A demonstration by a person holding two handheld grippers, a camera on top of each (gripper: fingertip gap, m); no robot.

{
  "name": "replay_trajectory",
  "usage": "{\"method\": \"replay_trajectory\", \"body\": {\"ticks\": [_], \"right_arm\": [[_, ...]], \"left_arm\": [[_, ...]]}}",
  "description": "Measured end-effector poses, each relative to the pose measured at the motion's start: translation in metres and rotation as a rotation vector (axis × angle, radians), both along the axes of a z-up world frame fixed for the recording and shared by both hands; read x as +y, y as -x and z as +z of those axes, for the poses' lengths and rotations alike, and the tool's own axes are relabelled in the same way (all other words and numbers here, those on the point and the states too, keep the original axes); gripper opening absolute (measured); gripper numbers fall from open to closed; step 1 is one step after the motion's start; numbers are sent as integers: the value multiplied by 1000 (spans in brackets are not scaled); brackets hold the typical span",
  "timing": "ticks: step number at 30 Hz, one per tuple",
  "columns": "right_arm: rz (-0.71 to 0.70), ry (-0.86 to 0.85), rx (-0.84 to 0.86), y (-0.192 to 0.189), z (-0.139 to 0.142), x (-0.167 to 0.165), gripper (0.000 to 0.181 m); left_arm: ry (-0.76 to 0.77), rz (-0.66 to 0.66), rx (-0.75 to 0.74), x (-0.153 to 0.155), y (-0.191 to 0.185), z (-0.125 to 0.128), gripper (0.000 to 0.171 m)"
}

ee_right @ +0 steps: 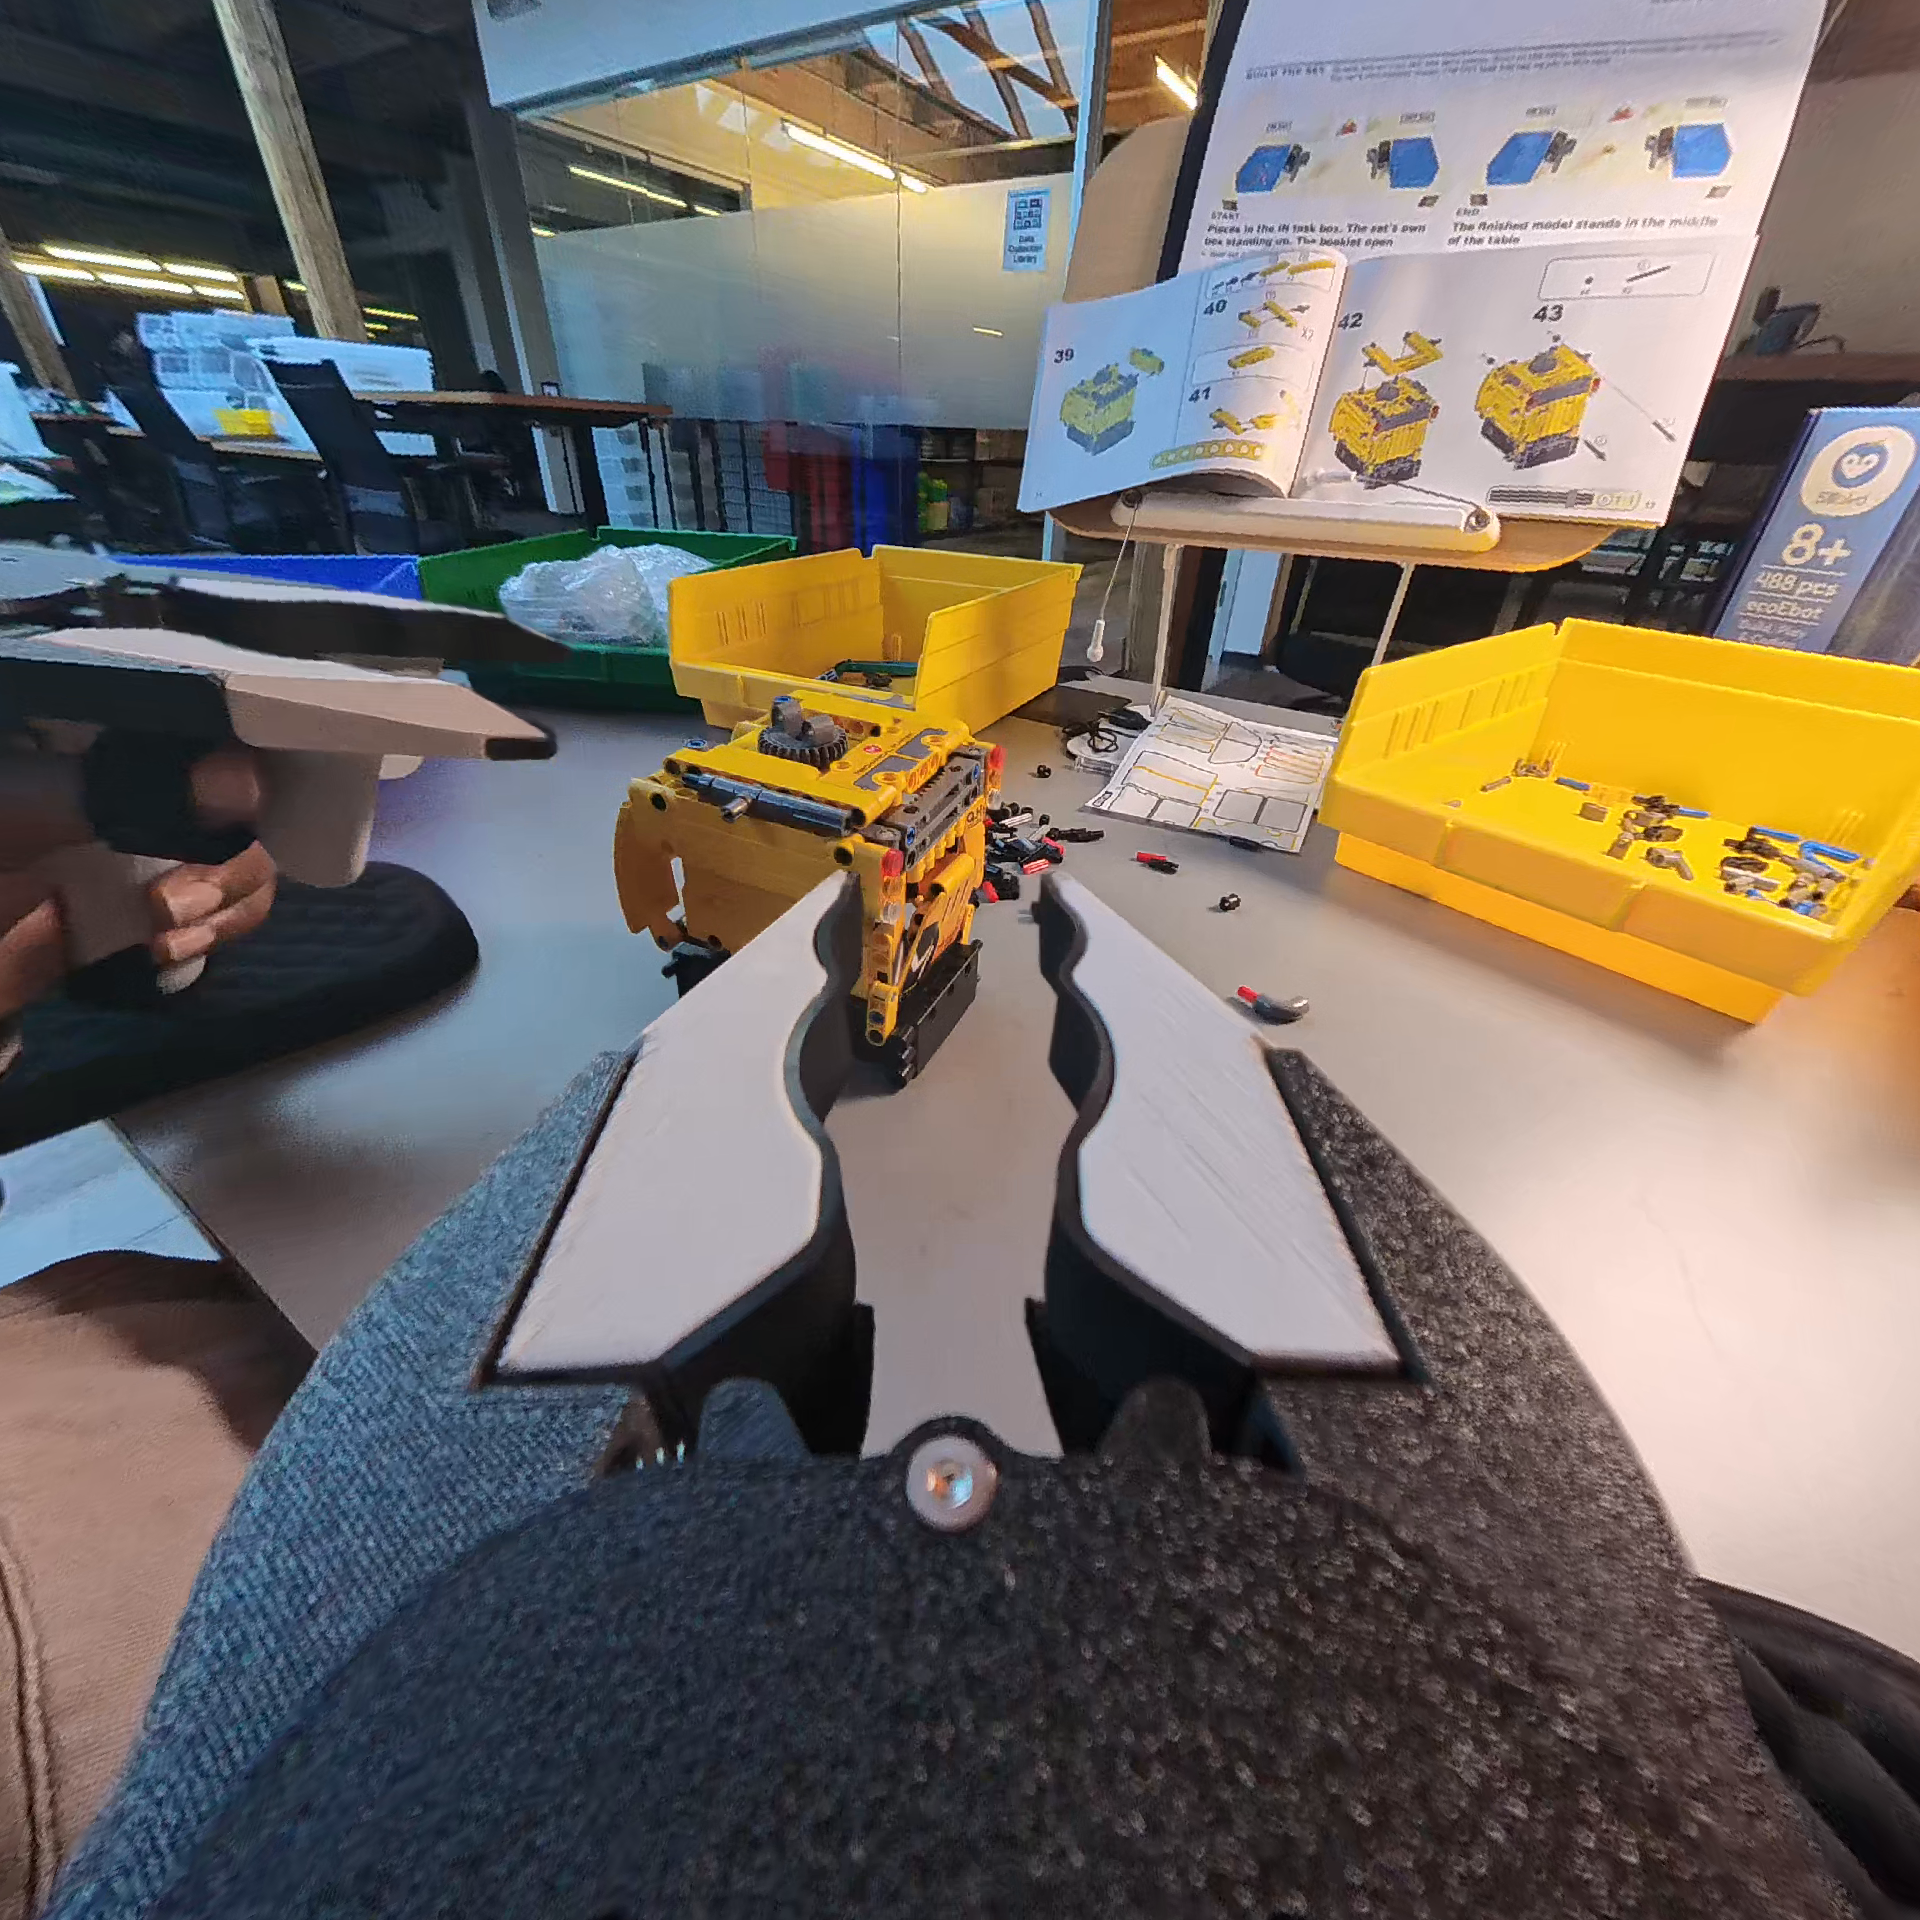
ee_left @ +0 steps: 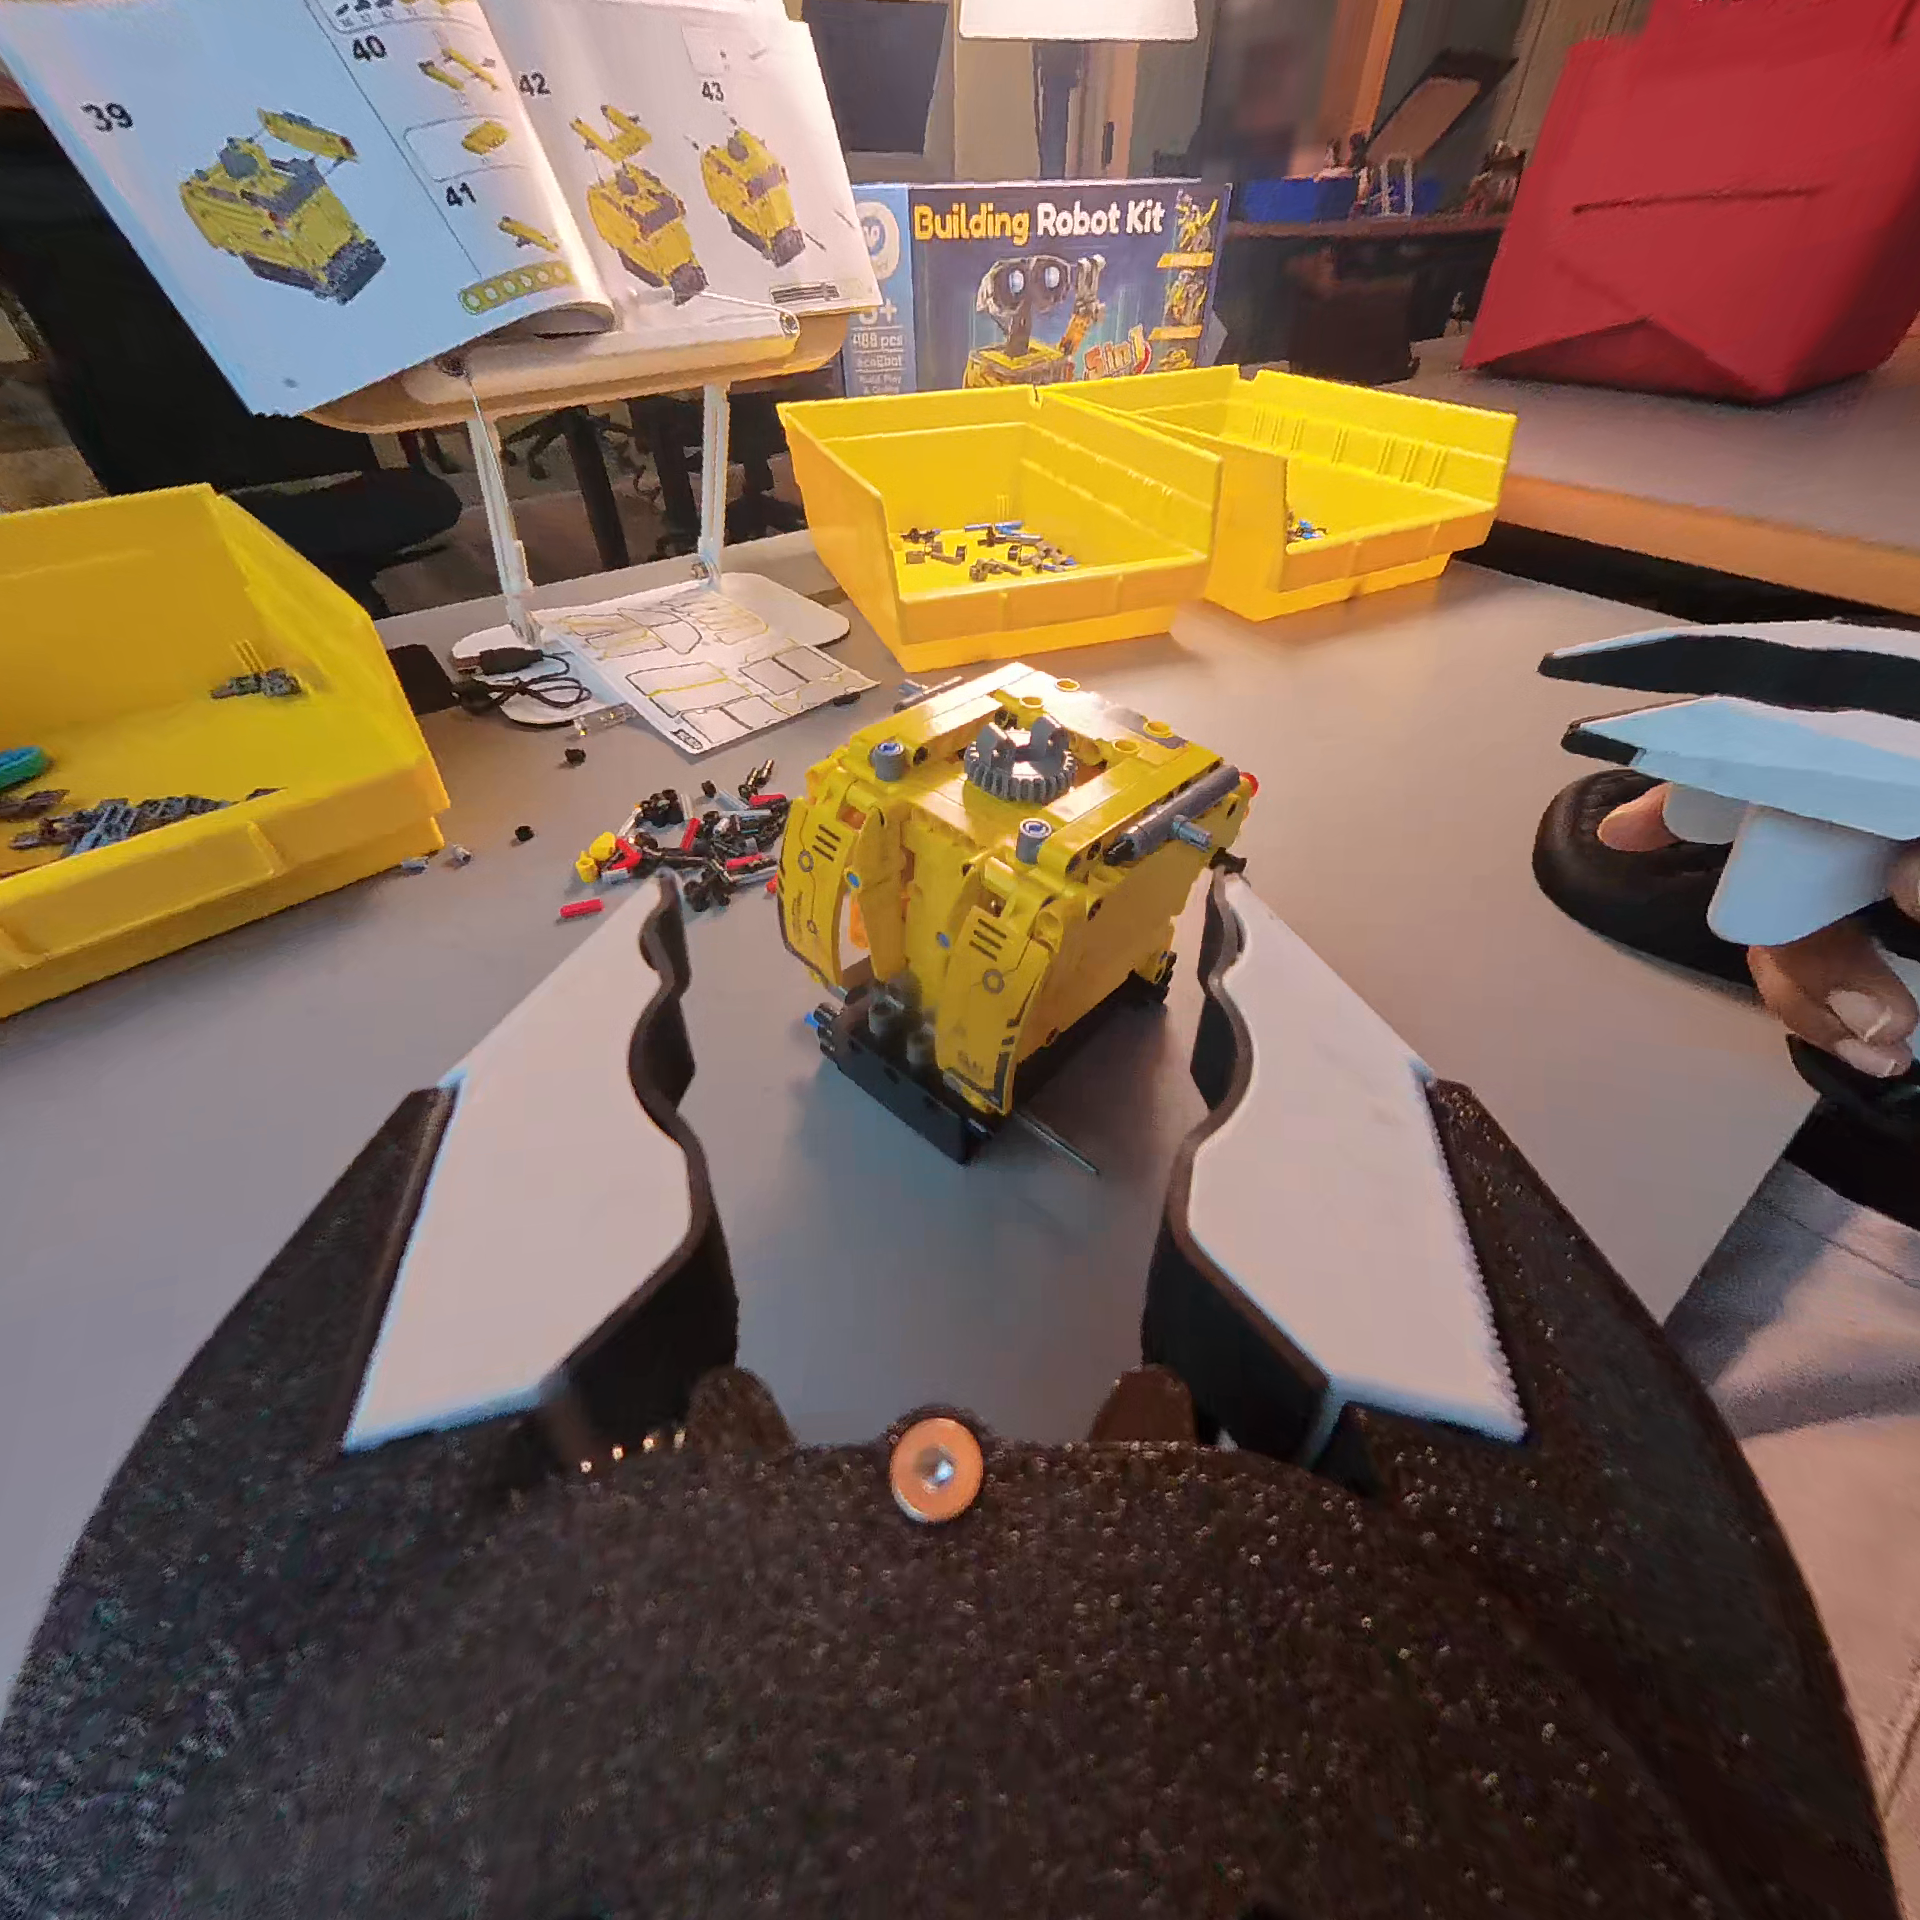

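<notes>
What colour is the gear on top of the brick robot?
The gear is grey; the left wrist view shows it best.

A red bag (ee_left: 1704,208) is running off the left wrist view's right edge. The right gripper's left finger (ee_right: 727,1091) is masking the yellow brick model's (ee_right: 800,821) lower front, while bin pieces (ee_right: 1714,842) are staying too small to identify.

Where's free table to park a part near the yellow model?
Bare grey table lies in front of the yellow model, between it and the open left gripper, and to its right, ahead of the two yellow bins. Crowded: the loose pieces left of the model, and the sticker sheet behind them.
</notes>
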State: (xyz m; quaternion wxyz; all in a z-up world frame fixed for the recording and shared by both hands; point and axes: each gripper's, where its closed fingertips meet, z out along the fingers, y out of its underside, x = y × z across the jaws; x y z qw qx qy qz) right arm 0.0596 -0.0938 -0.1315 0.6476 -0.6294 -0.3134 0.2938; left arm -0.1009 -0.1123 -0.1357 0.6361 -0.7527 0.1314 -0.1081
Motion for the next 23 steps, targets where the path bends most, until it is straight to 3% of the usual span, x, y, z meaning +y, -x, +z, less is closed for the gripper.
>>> {"method": "replay_trajectory", "body": {"ticks": [7, 13, 17, 19, 21, 23], "right_arm": [[-11, -12, -36, -3, 1, -6, 38], [145, 3, -71, 34, 0, -39, 36], [434, -32, -34, 77, 36, -95, 0], [599, -41, -21, 98, 57, -131, 0], [738, -49, -37, 117, 69, -168, 0], [776, -77, -110, 136, 66, -187, 0]], "left_arm": [[69, 140, -5, -28, 30, -18, 105], [100, 149, 76, -24, 21, -29, 98], [188, 108, 200, -12, 3, -45, 74], [204, 140, 287, -4, 1, -52, 47], [203, 183, 406, 2, 2, -57, 30], [189, 220, 504, 6, 4, -57, 16]]}}
